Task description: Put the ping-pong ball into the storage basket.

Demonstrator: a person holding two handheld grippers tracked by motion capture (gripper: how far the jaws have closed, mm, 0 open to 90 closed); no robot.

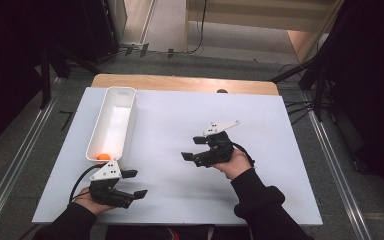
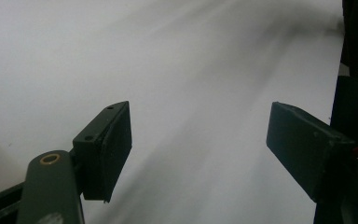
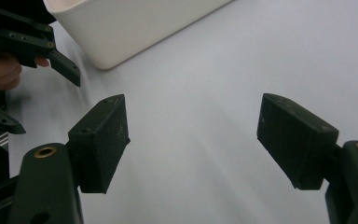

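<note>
Meanwhile, white bin [image 1: 111, 122] lengthwise away from the person (orange ball [image 1: 103, 157] inside), both grippers' fingers [image 3: 100, 140] wide, empty

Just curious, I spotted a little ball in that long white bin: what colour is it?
Orange. The ball lies at the near end of the bin, best seen in the high view.

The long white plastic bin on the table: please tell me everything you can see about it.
The long white plastic bin is a narrow, open-topped rectangular trough with rounded corners and smooth, slightly glossy walls. It stands upright on the white tabletop, on the left side, its long axis running from the near edge toward the far edge. A small orange ball lies inside at its near end. The left gripper is close to that end; whether it touches the bin, I cannot tell. Its near corner also shows in the right gripper view.
</note>
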